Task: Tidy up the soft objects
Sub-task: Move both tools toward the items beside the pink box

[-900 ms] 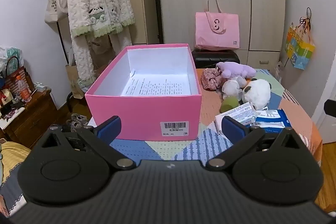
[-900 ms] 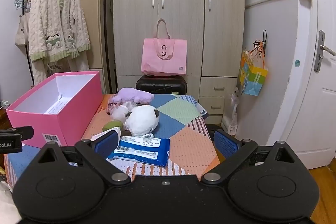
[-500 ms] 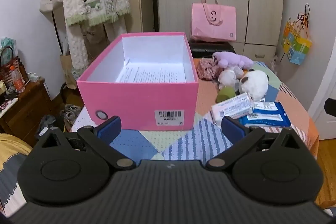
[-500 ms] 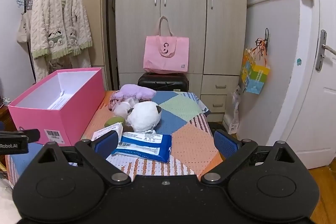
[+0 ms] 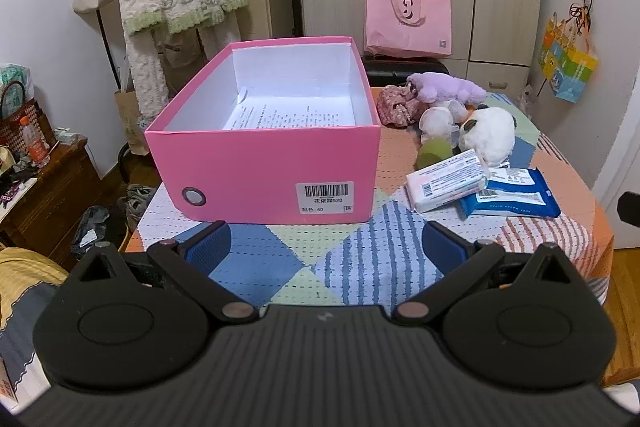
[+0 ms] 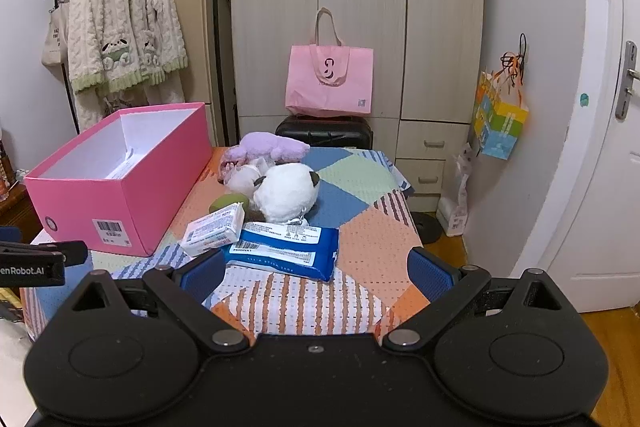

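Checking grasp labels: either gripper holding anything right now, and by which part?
Nothing held. Left gripper and right gripper both stand open over the tablecloth, nothing between their pads.

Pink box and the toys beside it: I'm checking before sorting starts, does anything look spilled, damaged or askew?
Nothing looks spilled or damaged. The pink box stands upright, holding only a printed sheet. The white tissue pack lies tilted, one end propped on the blue wipes pack.

Matt pink cardboard box (image 5: 264,167), fuzzy white plush toy (image 6: 286,193), glossy plastic wipes pack (image 6: 284,247).
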Tool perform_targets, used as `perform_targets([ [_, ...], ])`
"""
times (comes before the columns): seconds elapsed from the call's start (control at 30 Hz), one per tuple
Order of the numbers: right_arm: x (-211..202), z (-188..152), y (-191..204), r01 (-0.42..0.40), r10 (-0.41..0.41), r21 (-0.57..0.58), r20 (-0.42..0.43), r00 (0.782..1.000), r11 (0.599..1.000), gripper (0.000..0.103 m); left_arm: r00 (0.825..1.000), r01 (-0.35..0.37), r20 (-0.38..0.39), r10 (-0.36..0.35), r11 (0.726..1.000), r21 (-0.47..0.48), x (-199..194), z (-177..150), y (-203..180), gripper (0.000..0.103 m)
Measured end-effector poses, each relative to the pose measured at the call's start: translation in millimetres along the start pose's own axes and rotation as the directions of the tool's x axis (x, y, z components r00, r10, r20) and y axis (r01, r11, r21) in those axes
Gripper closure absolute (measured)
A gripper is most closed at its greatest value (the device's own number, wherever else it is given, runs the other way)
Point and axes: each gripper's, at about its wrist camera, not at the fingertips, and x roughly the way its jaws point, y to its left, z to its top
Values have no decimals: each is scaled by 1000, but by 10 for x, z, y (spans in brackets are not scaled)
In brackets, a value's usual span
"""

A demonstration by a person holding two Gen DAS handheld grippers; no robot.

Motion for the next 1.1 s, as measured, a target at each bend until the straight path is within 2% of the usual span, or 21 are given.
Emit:
perform_targets([
  [1.1,3,-26,17,-1,1,-26,-11,1000,1000,4,999,42,-1,-42,999,22,-52,20,-27,0],
])
